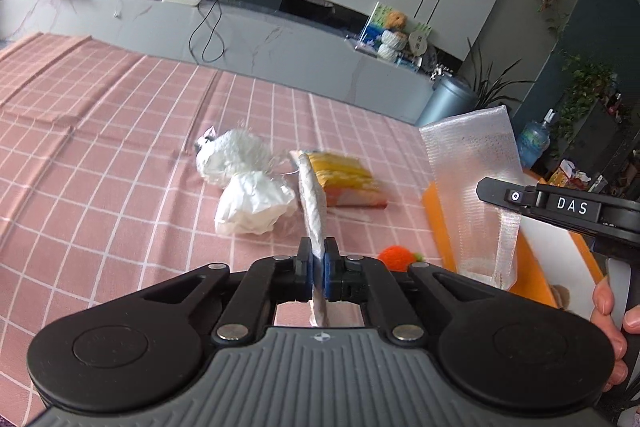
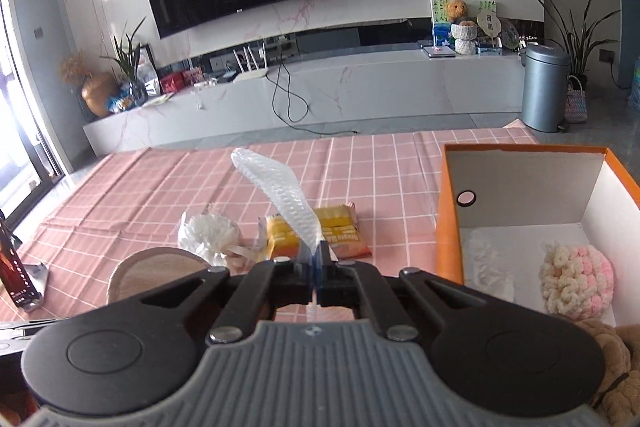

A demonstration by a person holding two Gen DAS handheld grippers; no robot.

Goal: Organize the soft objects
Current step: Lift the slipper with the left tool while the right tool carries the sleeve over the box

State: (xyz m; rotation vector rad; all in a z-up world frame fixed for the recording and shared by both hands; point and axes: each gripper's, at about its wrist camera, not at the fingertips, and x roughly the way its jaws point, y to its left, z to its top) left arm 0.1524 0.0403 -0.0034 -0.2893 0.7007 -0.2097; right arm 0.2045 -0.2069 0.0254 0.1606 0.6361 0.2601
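Observation:
My left gripper [image 1: 318,261] is shut on a thin silvery-white sheet [image 1: 310,195], seen edge-on and standing up from the jaws. To its right, my right gripper [image 1: 492,193] is shut on a clear bubble-wrap bag [image 1: 468,167], held above the near wall of the orange box [image 1: 440,223]. In the right wrist view the right gripper [image 2: 316,263] clamps the bubble-wrap bag [image 2: 280,195], which curls up and left. On the pink checked cloth lie a yellow snack packet [image 1: 344,179], two white soft bundles [image 1: 236,155] [image 1: 252,205] and a small orange knitted ball [image 1: 396,258].
The orange box [image 2: 450,227] stands open at the right, with a pink-and-cream knitted piece [image 2: 576,283] and a white soft piece [image 2: 488,267] inside. A brown plush [image 2: 616,371] sits at its near corner. A round wooden disc [image 2: 160,267] and a dark bottle [image 2: 16,267] are at the left.

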